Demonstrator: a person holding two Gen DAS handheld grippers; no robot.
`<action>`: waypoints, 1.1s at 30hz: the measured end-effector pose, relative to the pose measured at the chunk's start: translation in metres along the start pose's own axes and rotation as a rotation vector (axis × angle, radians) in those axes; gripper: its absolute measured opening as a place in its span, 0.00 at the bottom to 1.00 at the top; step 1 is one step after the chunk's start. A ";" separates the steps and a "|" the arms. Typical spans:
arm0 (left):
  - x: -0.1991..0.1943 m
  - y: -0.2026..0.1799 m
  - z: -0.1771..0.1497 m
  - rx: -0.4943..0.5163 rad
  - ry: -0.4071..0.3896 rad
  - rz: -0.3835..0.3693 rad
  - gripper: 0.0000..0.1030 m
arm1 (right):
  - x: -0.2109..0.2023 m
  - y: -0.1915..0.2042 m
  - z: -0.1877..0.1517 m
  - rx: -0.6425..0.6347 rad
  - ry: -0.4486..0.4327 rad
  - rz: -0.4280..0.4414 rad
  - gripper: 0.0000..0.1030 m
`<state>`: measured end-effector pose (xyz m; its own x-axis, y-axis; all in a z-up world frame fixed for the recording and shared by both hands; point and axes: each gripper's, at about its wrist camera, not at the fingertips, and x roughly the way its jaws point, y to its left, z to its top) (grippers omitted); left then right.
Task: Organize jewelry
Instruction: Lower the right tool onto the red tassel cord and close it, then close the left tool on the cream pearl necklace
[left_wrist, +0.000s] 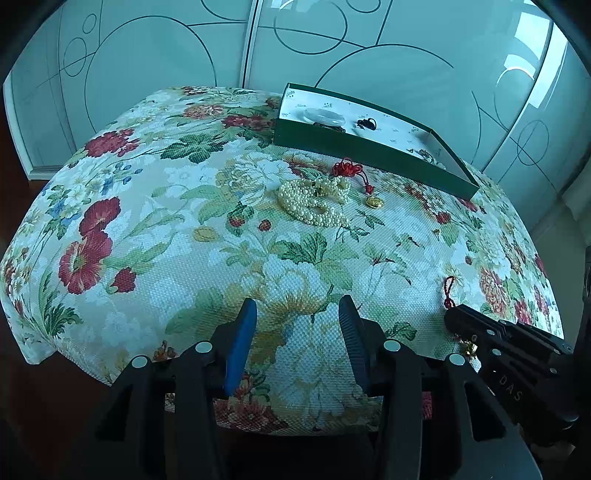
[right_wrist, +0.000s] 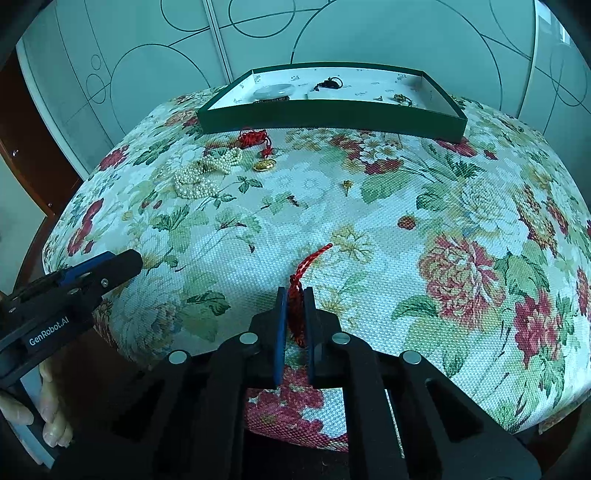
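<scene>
The right tool (right_wrist: 295, 295) pinches the red cord (right_wrist: 308, 263); the left tool (left_wrist: 297, 306) hangs open. Lift slowly — its charm, probably hidden beneath, may swing — toward the green box (right_wrist: 332, 120).

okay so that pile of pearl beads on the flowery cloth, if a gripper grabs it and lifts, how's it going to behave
The pearl beads lie in a loose heap of several loops, so they would probably go floppy and trail down rather than lift as one lump. The round, glossy beads may slip between the fingers. A red cord lies against the heap, so it might drag along too.
</scene>
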<state>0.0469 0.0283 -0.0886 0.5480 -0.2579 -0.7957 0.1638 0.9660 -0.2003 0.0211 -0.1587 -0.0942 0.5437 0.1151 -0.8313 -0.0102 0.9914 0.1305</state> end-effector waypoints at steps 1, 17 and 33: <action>0.001 0.000 0.000 0.001 0.001 0.000 0.45 | 0.000 -0.001 0.000 0.001 -0.003 -0.004 0.07; 0.035 -0.022 0.045 0.037 0.002 -0.059 0.63 | -0.017 -0.058 0.025 0.115 -0.098 -0.066 0.06; 0.079 -0.028 0.084 0.105 -0.042 0.018 0.34 | -0.007 -0.093 0.033 0.187 -0.094 -0.052 0.06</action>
<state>0.1546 -0.0210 -0.0980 0.5855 -0.2433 -0.7733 0.2371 0.9636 -0.1236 0.0460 -0.2533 -0.0827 0.6157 0.0492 -0.7864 0.1708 0.9660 0.1941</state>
